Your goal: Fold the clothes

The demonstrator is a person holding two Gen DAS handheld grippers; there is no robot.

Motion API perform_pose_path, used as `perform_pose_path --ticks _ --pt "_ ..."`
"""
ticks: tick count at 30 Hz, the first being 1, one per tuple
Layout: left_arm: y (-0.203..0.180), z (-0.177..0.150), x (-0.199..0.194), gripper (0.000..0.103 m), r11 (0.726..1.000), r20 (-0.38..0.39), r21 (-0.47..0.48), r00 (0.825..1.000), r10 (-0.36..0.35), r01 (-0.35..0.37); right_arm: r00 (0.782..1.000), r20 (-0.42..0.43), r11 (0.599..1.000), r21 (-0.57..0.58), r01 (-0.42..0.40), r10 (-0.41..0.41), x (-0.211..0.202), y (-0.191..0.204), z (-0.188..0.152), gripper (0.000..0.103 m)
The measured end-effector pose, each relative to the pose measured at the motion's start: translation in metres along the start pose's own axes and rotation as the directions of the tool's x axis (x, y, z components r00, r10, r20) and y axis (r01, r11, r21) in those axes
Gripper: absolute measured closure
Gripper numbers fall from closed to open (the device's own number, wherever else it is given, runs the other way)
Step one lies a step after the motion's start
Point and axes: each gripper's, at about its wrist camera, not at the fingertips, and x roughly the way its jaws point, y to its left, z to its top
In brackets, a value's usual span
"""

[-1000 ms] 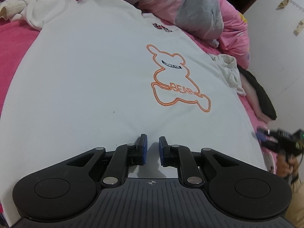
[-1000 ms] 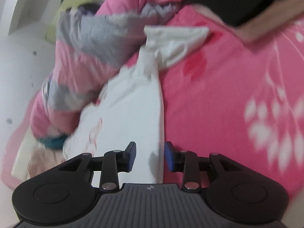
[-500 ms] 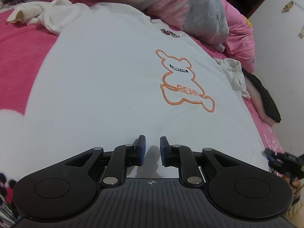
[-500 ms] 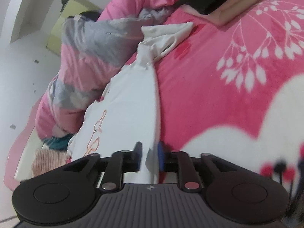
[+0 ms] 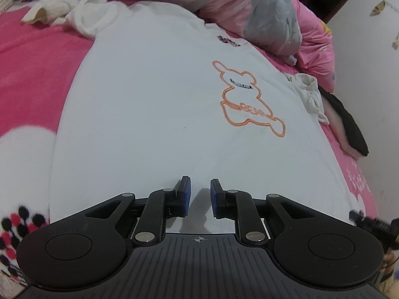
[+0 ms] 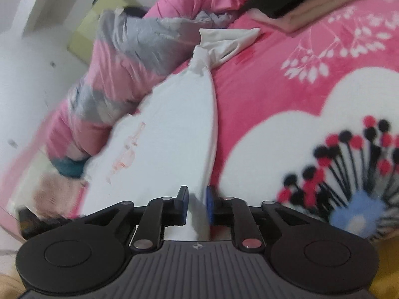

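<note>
The white shirt [image 5: 154, 104] lies flat on a pink blanket [image 6: 286, 94] with big white flowers on it. The shirt has an orange bear [image 5: 247, 102] drawn on its front. One sleeve [image 5: 84, 17] is bunched up at the far left corner in the left camera, and the other sleeve [image 5: 309, 92] is crumpled at the right side. A puffy pink and grey quilt [image 5: 261, 7] is heaped up past the top of the shirt. A dark cloth [image 5: 349, 129] lies near the right sleeve.

The left gripper [image 5: 198, 196] is at the bottom hem of the shirt. Its fingers are a little apart, with a small gap, and I cannot tell if they pinch the cloth.

The right gripper [image 6: 197, 206] is at the side edge of the shirt. Its fingers have just been closing, and now they pinch a fold of the white cloth between them.
</note>
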Motion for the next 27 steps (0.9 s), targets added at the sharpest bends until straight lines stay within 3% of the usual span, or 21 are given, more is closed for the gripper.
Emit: perform_pose_path --ticks 6,10,12,13,18,21,25,27 --pt "0.003 -0.004 -0.004 0.086 1.000 0.004 0.007 1.000 -0.016 0.016 0.999 0.039 1.000 -0.012 0.019 -0.019 -0.023 0.003 -0.010 0.100" --pt "0.008 -0.006 -0.006 0.086 0.999 0.007 -0.005 0.999 -0.041 0.041 0.984 0.018 0.984 -0.018 0.178 -0.178 -0.032 0.004 -0.014 0.103" --pt "0.010 -0.007 -0.007 0.086 0.999 0.007 -0.010 0.999 -0.051 0.051 0.966 0.058 0.966 -0.045 0.254 -0.251 -0.043 0.015 -0.013 0.103" --pt "0.011 -0.008 -0.008 0.086 0.998 0.005 -0.008 0.999 -0.054 0.054 0.966 0.079 0.965 -0.074 0.252 -0.246 -0.044 0.026 -0.011 0.103" --pt "0.009 -0.011 -0.014 0.086 0.999 -0.001 0.003 0.999 -0.049 0.049 0.985 0.134 0.953 -0.270 0.140 -0.106 -0.025 0.098 0.000 0.103" --pt "0.007 -0.013 -0.024 0.086 1.000 0.015 0.016 1.000 -0.027 0.027 0.993 0.111 0.892 -0.444 0.090 -0.045 0.026 0.151 -0.012 0.103" --pt "0.007 -0.013 -0.040 0.082 1.000 0.054 0.025 0.999 -0.004 0.003 0.996 -0.073 0.803 -0.596 -0.010 -0.042 0.083 0.187 -0.052 0.103" --pt "0.007 -0.010 -0.045 0.080 0.999 0.070 0.034 0.998 0.000 -0.002 0.991 -0.133 0.753 -0.652 -0.090 0.003 0.080 0.197 -0.065 0.102"
